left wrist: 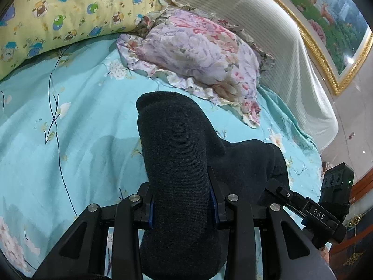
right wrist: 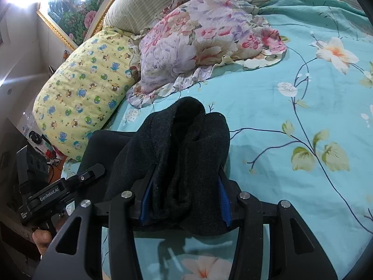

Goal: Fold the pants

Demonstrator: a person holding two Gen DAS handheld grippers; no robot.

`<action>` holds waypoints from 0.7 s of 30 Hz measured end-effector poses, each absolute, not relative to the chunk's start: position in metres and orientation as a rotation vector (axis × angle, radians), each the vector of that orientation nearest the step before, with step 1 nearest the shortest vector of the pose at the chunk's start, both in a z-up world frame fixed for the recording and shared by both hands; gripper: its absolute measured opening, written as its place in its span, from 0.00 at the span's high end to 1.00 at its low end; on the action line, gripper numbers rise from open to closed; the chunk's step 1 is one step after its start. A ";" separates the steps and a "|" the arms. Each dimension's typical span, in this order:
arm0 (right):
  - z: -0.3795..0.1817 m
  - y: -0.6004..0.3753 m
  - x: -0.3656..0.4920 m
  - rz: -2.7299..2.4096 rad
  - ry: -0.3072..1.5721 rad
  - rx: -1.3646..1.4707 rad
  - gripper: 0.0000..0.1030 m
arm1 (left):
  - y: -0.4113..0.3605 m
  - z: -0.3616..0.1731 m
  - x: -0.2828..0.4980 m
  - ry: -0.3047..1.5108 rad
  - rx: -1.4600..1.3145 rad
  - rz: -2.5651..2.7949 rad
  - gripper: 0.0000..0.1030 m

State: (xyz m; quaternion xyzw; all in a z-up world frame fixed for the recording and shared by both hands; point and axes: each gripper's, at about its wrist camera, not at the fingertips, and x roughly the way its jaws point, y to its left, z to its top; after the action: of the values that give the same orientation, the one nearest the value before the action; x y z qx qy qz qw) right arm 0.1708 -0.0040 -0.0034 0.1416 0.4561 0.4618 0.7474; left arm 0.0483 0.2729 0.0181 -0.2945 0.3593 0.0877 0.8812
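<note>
The dark grey knit pants (left wrist: 177, 163) are lifted above the bed and bunched between both grippers. My left gripper (left wrist: 183, 200) is shut on a thick rolled fold of them, which hides its fingertips. My right gripper (right wrist: 184, 191) is shut on another bunched part of the pants (right wrist: 186, 154); blue pads show at both sides of the cloth. The right gripper's body (left wrist: 314, 212) shows at the lower right of the left wrist view, and the left gripper's body (right wrist: 58, 193) at the lower left of the right wrist view. The grippers are close together.
The bed has a turquoise floral sheet (left wrist: 70, 140). A floral pillow (left wrist: 198, 53) and a yellow cartoon bolster (left wrist: 58, 16) lie at the head, against a ribbed beige headboard (left wrist: 268, 30). A gold-framed picture (left wrist: 326, 11) hangs behind.
</note>
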 end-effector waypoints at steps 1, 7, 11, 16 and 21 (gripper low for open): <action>-0.004 -0.002 0.172 1.010 1.000 0.306 0.53 | 0.274 0.016 0.049 0.752 -0.617 0.183 0.66; -0.013 0.004 0.176 0.992 1.020 0.285 0.49 | 0.279 0.003 0.051 0.790 -0.615 0.190 0.62; -0.022 0.003 0.178 0.980 1.032 0.278 0.40 | 0.283 -0.009 0.051 0.816 -0.629 0.192 0.55; -0.029 0.001 0.181 0.977 1.040 0.268 0.33 | 0.287 -0.016 0.048 0.829 -0.643 0.208 0.42; -0.029 0.001 0.182 0.974 1.049 0.258 0.27 | 0.285 -0.013 0.044 0.836 -0.618 0.225 0.36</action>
State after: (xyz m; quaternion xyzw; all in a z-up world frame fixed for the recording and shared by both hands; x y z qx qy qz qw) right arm 0.1820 0.0010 -0.0294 0.1182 0.4793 0.4451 0.7471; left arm 0.0437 0.2847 -0.0133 -0.2946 0.3985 0.1072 0.8619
